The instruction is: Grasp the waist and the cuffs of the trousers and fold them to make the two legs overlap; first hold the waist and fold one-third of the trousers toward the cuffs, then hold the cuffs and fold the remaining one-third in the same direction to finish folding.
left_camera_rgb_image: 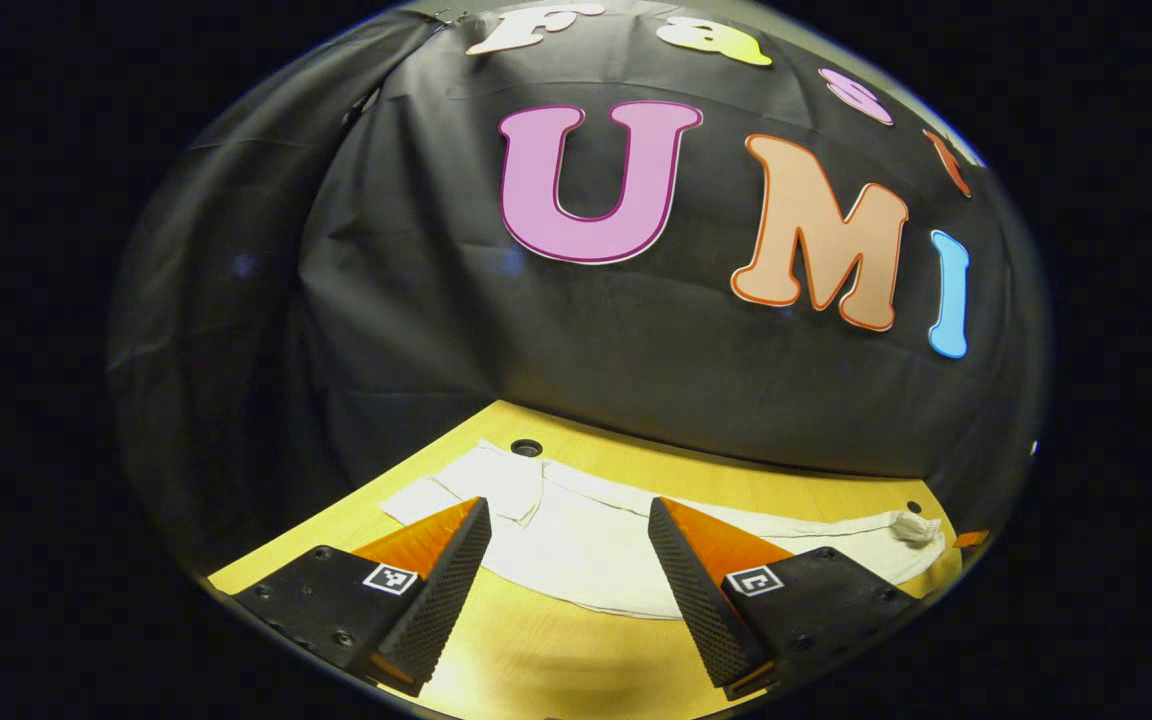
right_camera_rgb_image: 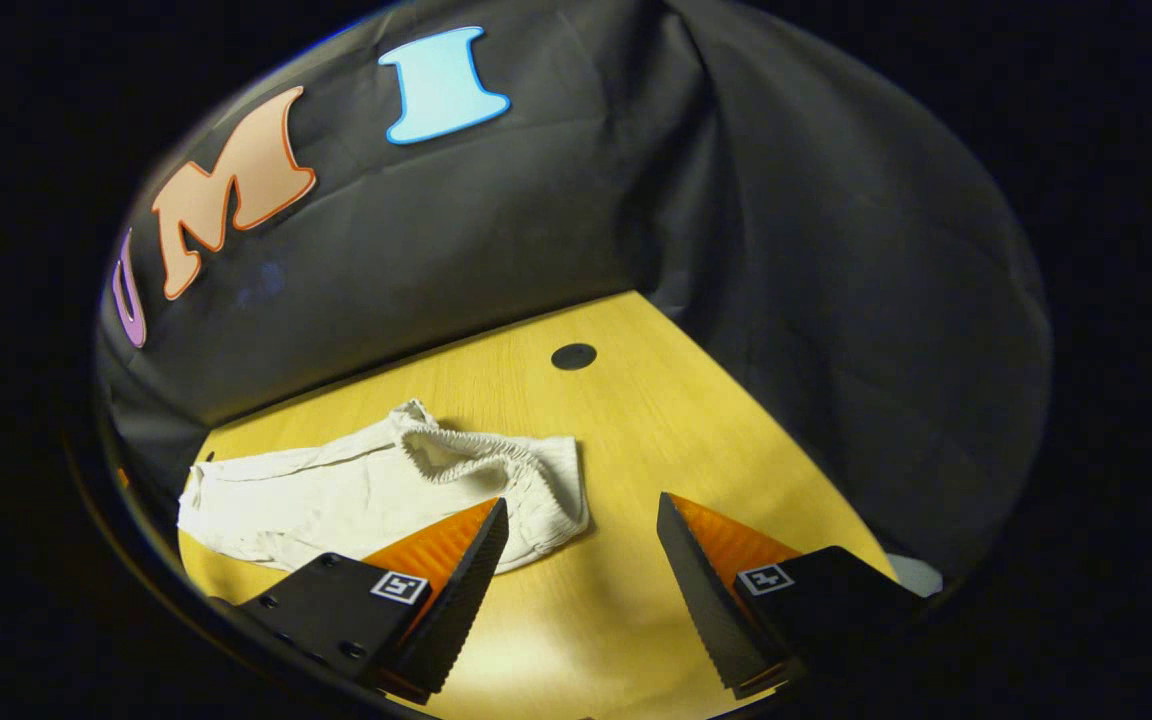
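Note:
White trousers (left_camera_rgb_image: pixel 586 535) lie stretched across the wooden table (left_camera_rgb_image: pixel 536 650) in the left gripper view, cuffs at the left, gathered waist (left_camera_rgb_image: pixel 914 527) at the far right. My left gripper (left_camera_rgb_image: pixel 570 515) hovers open just in front of the legs, holding nothing. In the right gripper view the trousers (right_camera_rgb_image: pixel 336 490) lie left of centre, with the elastic waist (right_camera_rgb_image: pixel 481 455) rumpled and partly open toward me. My right gripper (right_camera_rgb_image: pixel 581 510) is open above the table (right_camera_rgb_image: pixel 636 430), its left finger (right_camera_rgb_image: pixel 456 560) overlapping the waist's near edge; whether it touches is unclear.
A round dark hole (left_camera_rgb_image: pixel 526 447) sits in the table by the cuffs, and another hole (right_camera_rgb_image: pixel 573 356) lies beyond the waist. Black cloth walls close the table's back and sides. A small white object (right_camera_rgb_image: pixel 914 575) lies at the table's right edge.

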Action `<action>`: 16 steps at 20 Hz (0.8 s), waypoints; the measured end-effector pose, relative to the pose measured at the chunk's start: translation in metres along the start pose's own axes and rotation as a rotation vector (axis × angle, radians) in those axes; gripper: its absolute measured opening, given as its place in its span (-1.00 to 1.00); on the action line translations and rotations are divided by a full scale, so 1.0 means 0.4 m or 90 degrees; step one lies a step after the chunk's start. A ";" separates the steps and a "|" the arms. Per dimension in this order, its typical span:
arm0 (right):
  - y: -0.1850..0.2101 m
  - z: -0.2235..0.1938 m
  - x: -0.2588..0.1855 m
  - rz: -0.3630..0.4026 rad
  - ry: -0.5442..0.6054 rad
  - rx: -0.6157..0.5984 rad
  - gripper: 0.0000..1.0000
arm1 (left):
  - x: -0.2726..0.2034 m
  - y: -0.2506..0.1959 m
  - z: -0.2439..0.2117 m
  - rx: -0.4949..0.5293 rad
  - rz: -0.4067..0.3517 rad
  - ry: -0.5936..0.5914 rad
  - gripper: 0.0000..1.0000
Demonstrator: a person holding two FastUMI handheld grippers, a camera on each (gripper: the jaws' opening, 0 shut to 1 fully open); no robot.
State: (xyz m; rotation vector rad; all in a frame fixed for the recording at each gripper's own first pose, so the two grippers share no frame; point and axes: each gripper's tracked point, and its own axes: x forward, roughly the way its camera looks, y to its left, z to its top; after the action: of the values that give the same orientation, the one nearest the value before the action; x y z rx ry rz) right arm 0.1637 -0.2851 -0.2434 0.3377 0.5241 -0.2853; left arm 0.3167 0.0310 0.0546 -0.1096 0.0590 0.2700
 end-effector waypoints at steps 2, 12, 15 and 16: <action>0.027 -0.025 0.025 0.030 0.015 0.036 0.93 | -0.020 -0.011 -0.011 0.006 0.007 0.002 0.91; 0.070 -0.078 0.104 0.080 0.052 0.118 0.69 | -0.077 -0.055 -0.024 0.032 0.020 0.002 0.91; 0.040 -0.089 0.114 0.062 0.055 0.133 0.31 | -0.082 -0.071 -0.032 0.034 0.017 0.005 0.91; 0.044 -0.088 0.116 0.064 0.055 0.143 0.04 | -0.085 -0.076 -0.031 0.035 0.016 0.005 0.91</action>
State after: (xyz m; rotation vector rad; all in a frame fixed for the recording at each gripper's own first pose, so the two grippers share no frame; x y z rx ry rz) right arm 0.1927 -0.2638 -0.2923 0.5955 0.5585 -0.2329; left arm 0.2915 -0.0084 0.0477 -0.0551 0.0757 0.2929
